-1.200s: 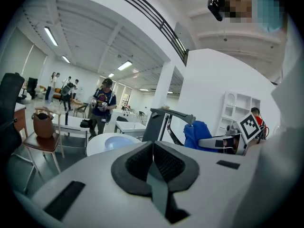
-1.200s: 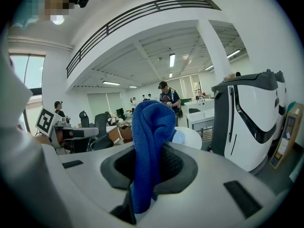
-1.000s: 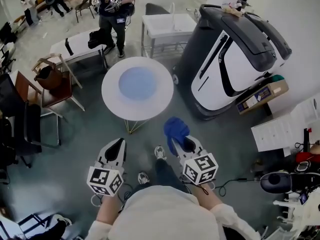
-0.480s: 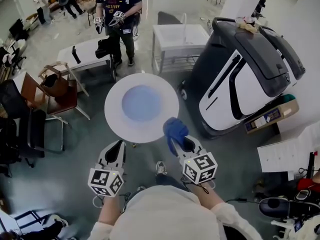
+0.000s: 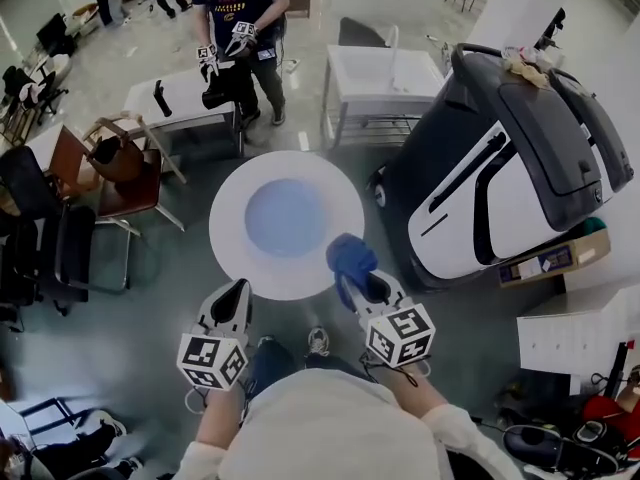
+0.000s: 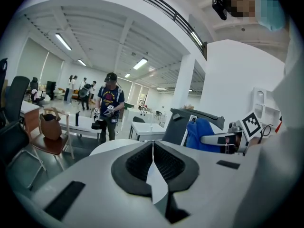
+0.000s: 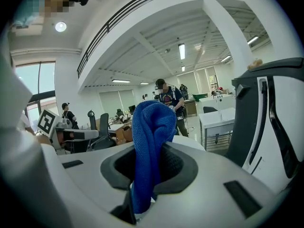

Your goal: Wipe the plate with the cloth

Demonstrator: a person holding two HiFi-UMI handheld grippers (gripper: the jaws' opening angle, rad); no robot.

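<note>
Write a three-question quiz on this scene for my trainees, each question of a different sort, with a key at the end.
1. True or false: the left gripper is shut and empty.
2. What does the right gripper hold? A. a blue cloth B. a sponge C. nothing
3. Fill in: the pale blue plate lies in the middle of a round white ____.

Key: 1. True. 2. A. 3. table.
</note>
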